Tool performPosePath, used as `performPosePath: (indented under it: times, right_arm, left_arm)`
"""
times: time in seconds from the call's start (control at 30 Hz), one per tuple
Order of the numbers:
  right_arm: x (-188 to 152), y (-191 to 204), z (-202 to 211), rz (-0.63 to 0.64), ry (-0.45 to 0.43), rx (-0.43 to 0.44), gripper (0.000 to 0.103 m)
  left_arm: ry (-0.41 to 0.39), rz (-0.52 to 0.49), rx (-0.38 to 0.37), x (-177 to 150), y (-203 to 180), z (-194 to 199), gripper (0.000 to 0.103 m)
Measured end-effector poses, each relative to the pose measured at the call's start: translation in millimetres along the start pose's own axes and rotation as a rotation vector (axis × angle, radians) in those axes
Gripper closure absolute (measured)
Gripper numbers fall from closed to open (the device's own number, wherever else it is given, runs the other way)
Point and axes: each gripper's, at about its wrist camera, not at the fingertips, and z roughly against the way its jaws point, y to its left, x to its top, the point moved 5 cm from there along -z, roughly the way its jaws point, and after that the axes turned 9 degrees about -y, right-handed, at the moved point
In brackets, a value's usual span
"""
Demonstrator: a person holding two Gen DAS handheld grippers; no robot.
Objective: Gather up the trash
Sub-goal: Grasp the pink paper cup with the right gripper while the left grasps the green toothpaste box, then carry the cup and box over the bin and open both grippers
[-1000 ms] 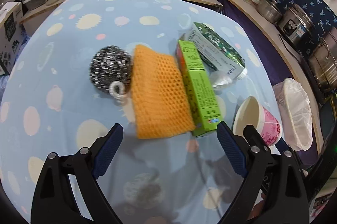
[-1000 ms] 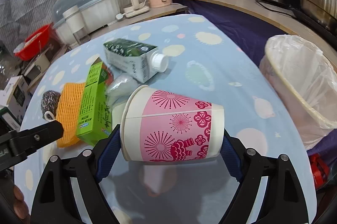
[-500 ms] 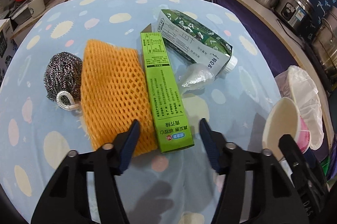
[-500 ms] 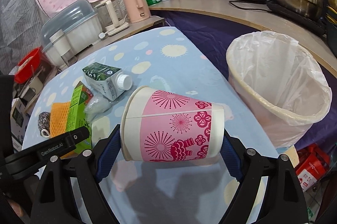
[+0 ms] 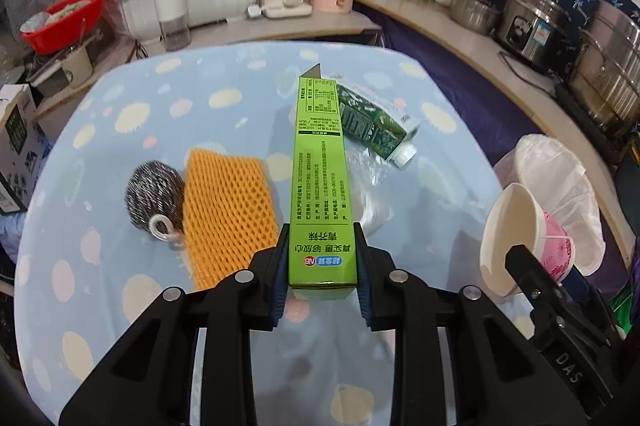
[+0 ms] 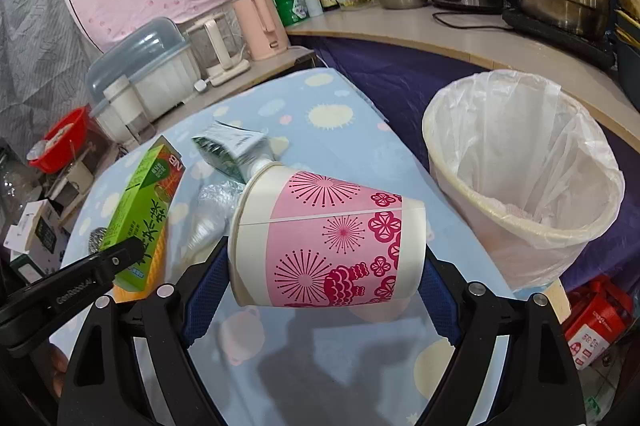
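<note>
The left hand-held gripper (image 5: 320, 266), spread wide a second ago, has clamped onto the near end of the long green cardboard box (image 5: 320, 185), which seems lifted off the dotted blue surface (image 5: 160, 113), though that is hard to confirm. The right hand-held gripper (image 6: 320, 274) still grips the pink-patterned paper cup (image 6: 328, 238), now near the white-lined trash bin (image 6: 520, 185), so both pieces look ready for dropping.

A table (image 5: 160, 113) in a spotted blue cloth carries a steel scourer (image 5: 154, 193), orange net sponge (image 5: 228, 214), green carton (image 5: 372, 125) and crumpled plastic (image 5: 368, 185).
</note>
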Motion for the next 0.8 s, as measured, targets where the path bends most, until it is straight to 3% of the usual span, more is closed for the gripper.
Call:
performPosePath:
  times: [0.2,0.47,0.67,0.8]
  right_arm:
    - [24,-6,29,-0.017,-0.078,0.013,0.021]
    - [70,-29,66,-0.025,-0.199,-0.012,0.021]
    - [104,-65,85,-0.031,-0.273,-0.065,0.021]
    - [118,-95,87,-0.036,-0.288,-0.111,0.021]
  left_arm:
    - [-0.088,-0.015,-0.052,23,-14,42,0.076]
    - [-0.160,-0.105,-0.192,48,-69,80,0.076]
    - [-0.167,-0.181,-0.286,56,-122,83,0.076]
    - [-0.130,-0.216,-0.345,53,-160,71,0.076]
